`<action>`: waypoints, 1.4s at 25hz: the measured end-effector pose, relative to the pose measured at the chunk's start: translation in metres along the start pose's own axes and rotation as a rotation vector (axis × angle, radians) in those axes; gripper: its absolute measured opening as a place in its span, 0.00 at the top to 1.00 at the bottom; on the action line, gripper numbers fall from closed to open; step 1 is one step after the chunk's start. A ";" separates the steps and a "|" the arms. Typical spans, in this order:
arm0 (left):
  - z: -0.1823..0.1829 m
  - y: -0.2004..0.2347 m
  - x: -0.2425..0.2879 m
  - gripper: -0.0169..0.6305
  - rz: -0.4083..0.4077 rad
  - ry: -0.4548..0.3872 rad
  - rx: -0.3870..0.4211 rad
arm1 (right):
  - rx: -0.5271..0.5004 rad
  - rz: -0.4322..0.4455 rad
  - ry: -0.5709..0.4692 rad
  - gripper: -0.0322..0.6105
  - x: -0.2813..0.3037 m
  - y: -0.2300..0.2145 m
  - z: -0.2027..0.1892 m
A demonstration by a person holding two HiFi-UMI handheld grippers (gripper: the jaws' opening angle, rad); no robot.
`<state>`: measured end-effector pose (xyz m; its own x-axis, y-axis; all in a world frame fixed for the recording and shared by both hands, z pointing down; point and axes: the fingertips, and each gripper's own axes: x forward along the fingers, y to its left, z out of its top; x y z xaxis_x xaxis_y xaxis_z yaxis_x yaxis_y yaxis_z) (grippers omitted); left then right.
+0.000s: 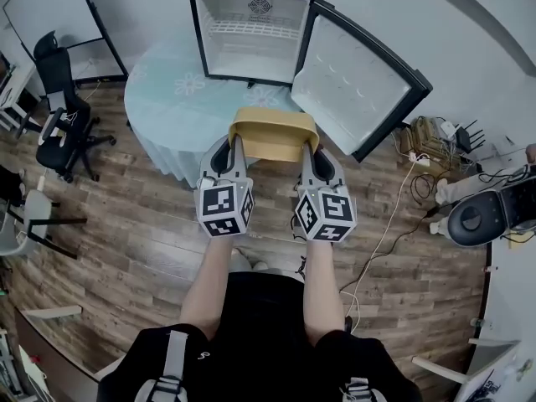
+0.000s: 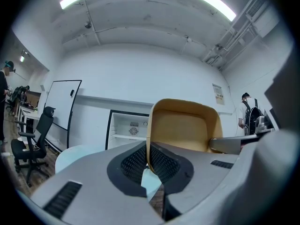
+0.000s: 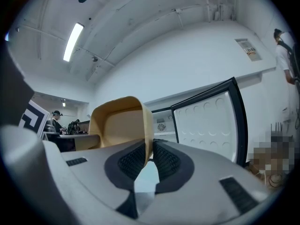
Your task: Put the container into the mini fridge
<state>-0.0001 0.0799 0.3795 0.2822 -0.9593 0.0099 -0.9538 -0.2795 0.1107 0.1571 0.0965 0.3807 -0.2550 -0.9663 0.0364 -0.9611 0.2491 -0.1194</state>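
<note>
Head view: left tool point(image 1: 235, 145) and right tool point(image 1: 307, 151) each clamp a rim of the tan plastic container point(image 1: 274, 132), open black mini fridge point(image 1: 251, 36) at twelve o'clock. Either thin grip could slip, tipping it.

- What do the tools look like?
- The left gripper point(image 1: 236, 141) and right gripper point(image 1: 308, 151) match: pale grey shells with black trim. At mid-frame each carries a white cube point(image 1: 224, 210) printed with black square markers.
- And the pads point(image 2: 136, 161)?
- Black, with a fine grid texture, set in smooth grey jaws with slotted vents.
- Clothing?
- A black top point(image 1: 268, 325) and grey straps point(image 1: 172, 363), along the bottom edge.
</note>
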 end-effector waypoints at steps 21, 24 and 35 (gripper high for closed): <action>0.020 0.040 0.024 0.96 0.034 -0.041 0.009 | -0.013 0.058 -0.043 0.89 0.047 0.024 0.016; 0.024 0.052 0.036 0.96 0.042 -0.048 0.008 | -0.017 0.069 -0.050 0.89 0.064 0.029 0.019; 0.024 0.100 0.065 0.96 0.094 -0.034 0.004 | 0.002 0.121 -0.033 0.89 0.122 0.051 0.010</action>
<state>-0.0799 -0.0119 0.3670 0.1877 -0.9821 -0.0137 -0.9763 -0.1881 0.1071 0.0780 -0.0090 0.3688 -0.3654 -0.9308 -0.0108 -0.9233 0.3639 -0.1228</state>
